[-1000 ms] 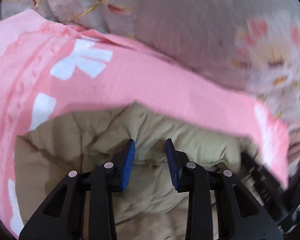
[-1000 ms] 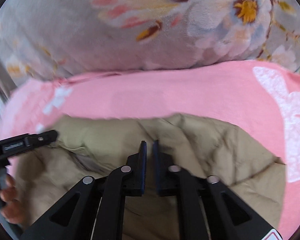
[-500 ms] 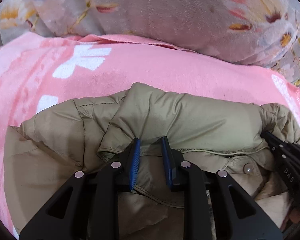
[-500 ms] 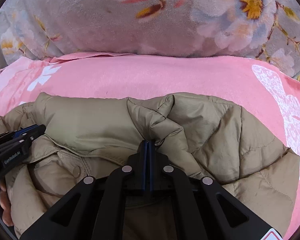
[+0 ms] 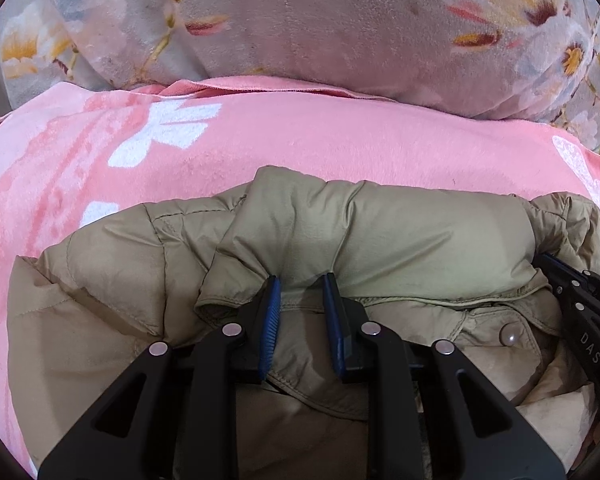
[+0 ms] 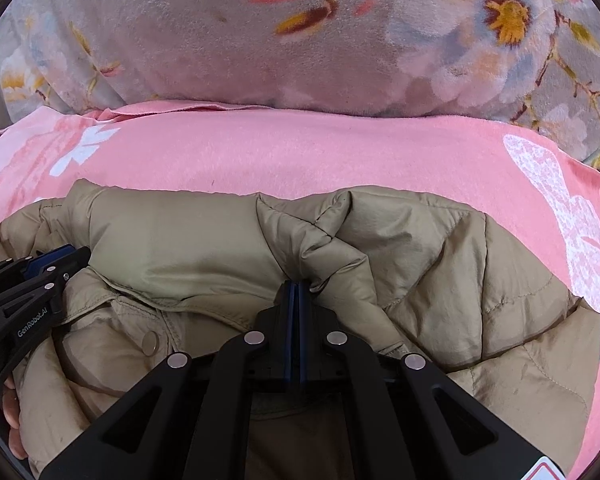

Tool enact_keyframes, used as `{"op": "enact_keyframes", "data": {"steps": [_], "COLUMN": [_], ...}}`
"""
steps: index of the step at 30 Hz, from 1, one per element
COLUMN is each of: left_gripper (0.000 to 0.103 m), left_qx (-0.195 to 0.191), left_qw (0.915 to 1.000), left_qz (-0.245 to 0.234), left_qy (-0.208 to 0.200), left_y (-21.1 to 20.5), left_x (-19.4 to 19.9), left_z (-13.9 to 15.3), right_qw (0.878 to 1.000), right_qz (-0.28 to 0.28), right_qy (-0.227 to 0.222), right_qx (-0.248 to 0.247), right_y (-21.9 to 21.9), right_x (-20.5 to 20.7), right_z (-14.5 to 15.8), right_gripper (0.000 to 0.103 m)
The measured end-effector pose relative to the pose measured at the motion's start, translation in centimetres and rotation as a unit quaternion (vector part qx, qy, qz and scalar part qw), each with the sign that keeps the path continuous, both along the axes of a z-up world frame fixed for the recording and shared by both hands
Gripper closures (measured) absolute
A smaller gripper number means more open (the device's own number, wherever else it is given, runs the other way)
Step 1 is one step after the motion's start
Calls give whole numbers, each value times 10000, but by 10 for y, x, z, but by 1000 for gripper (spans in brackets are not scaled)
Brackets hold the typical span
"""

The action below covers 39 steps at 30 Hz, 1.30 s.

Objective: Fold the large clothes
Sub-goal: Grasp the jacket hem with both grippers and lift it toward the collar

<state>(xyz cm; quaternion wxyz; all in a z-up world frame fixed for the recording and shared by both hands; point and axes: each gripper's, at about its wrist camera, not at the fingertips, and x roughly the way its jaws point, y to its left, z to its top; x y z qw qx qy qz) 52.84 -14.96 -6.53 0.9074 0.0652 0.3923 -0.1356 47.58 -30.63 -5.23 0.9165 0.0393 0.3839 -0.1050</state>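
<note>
Up front in the left wrist view, my left gripper (image 5: 300, 292) has its blue-padded fingers (image 5: 271, 320) spread apart, straddling the collar edge of the khaki quilted puffer jacket (image 5: 400, 240) without pinching it. That jacket lies bunched on the pink fleece blanket with white bow prints (image 5: 300, 136). Behind it sits a grey plush floral cushion (image 5: 320, 28). My right gripper (image 5: 580, 312) pokes in at the right edge.

From the right wrist view, my right gripper (image 6: 298, 292) has its fingers pressed together on a puckered fold of the jacket (image 6: 440, 264) near the collar. A round snap button (image 6: 152, 342) shows on the placket. My left gripper (image 6: 40, 276) lies at the left, the blanket (image 6: 300, 152) and cushion (image 6: 220, 40) beyond.
</note>
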Motion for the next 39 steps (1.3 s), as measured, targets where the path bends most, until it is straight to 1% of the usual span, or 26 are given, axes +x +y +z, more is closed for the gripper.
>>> {"op": "enact_keyframes", "data": {"steps": [7, 18, 27, 31, 32, 33, 34, 35, 36, 37, 38, 39], "left_gripper": [82, 82, 82, 82, 82, 81, 79, 75, 72, 60, 45, 38], "left_qx": [168, 652, 793, 960, 1054, 1128, 1116, 1097, 1008, 797, 445, 40], "left_qw": [9998, 9976, 9964, 9947, 9936, 9926, 9926, 9929, 9939, 9956, 9980, 9994], "left_qz": [8, 44, 72, 108, 120, 136, 158, 206, 333, 421, 410, 335], "left_qy": [-67, -239, -303, -357, -393, -438, -447, -423, -315, -236, -185, -126], "left_y": [-4, -13, -15, -20, -22, -23, -21, -17, -8, 2, 16, 36], "left_x": [-2, -5, -7, -7, -8, -9, -11, -16, -27, -38, -53, -76], "left_z": [-1, 0, 0, 0, 0, 0, 2, 5, 13, 22, 33, 48], "right_qw": [10000, 9998, 9998, 10000, 9999, 9993, 9983, 9967, 9947, 9921, 9879, 9843], "right_qz": [-8, 16, 24, 25, 45, 81, 89, 44, -95, -144, -124, -37], "right_qy": [25, 55, 51, 5, -30, -95, -142, -181, -166, -217, -379, -528], "right_qx": [-94, -212, -174, -8, 122, 361, 563, 796, 1012, 1223, 1499, 1682], "right_y": [3, 6, 5, 1, -3, -9, -15, -20, -25, -26, -27, -27], "right_x": [1, 3, 3, 2, 1, -2, -5, -14, -30, -47, -76, -110], "right_z": [-1, -1, 0, 0, 1, 2, 3, 6, 13, 21, 34, 46], "right_gripper": [103, 103, 103, 103, 103, 103, 103, 103, 102, 92, 80, 71]}}
